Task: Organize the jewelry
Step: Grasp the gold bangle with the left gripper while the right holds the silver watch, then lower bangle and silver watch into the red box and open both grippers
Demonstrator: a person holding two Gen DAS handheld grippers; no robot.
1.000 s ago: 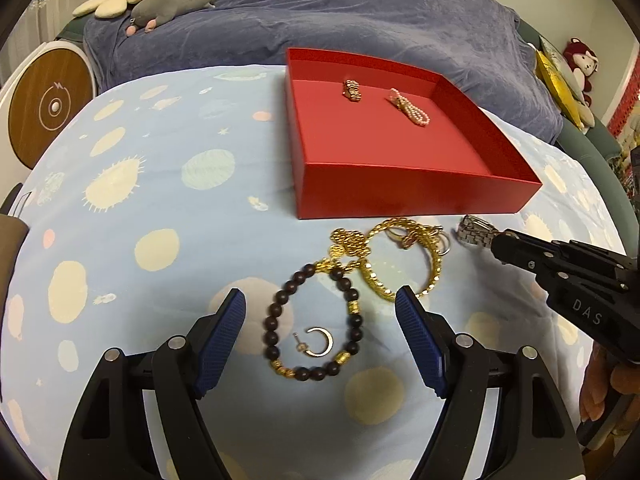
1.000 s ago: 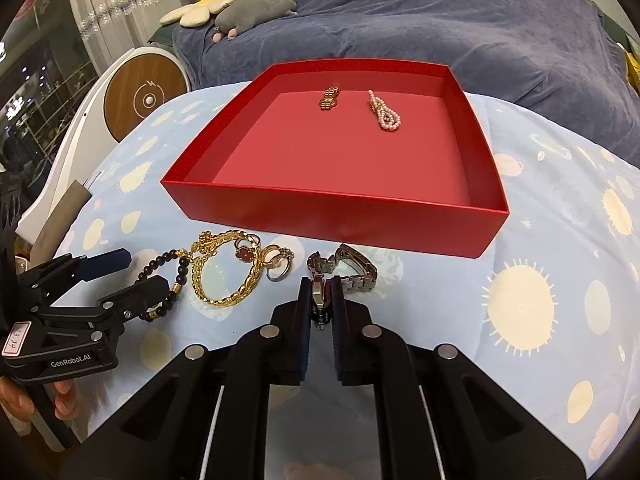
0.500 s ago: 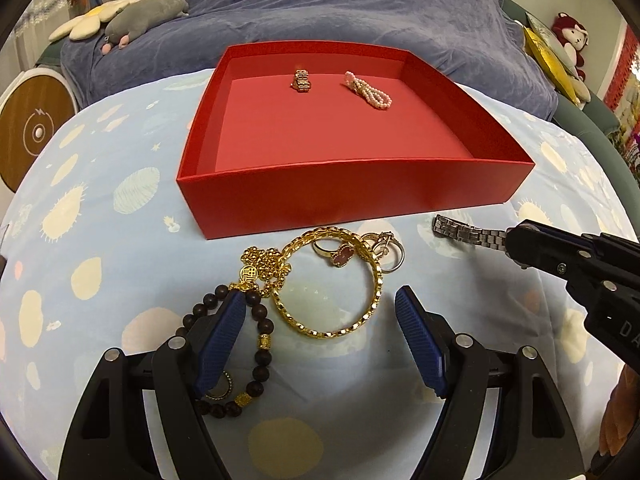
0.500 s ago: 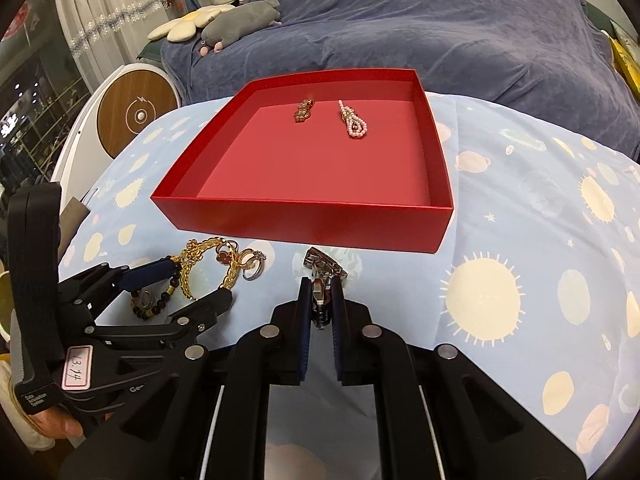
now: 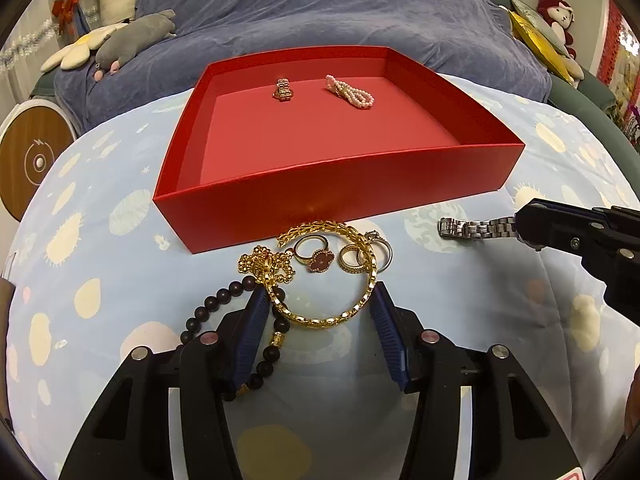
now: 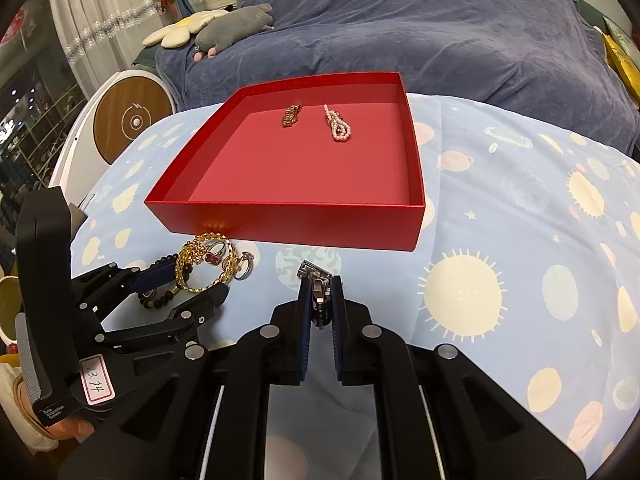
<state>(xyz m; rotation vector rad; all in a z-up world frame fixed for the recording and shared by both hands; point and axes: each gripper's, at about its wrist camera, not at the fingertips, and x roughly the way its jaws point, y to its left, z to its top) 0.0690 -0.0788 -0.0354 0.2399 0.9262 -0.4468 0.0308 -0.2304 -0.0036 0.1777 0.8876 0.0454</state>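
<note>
A red box (image 5: 340,192) (image 6: 288,224) holds a gold clasp piece (image 5: 283,89) and a pink pearl bracelet (image 5: 352,92) near its far wall. In front of it lie a gold bangle (image 5: 332,316), a gold chain (image 5: 264,266), a dark bead bracelet (image 5: 208,312) and several rings (image 5: 318,260). My left gripper (image 5: 318,312) (image 6: 182,284) is open, its jaws on either side of the gold bangle's near part. My right gripper (image 6: 320,294) (image 5: 520,226) is shut on a silver watch band (image 5: 476,228) (image 6: 316,276), held just above the cloth.
The box and jewelry sit on a light blue cloth (image 6: 500,240) with sun and planet prints. Behind is a blue-covered sofa (image 5: 340,8) with plush toys (image 5: 132,36). A round wooden-faced device (image 6: 134,120) stands at the left.
My left gripper has moved forward and right, from around the bead bracelet to around the gold bangle. My right gripper has lifted the watch band and drawn it back to the right.
</note>
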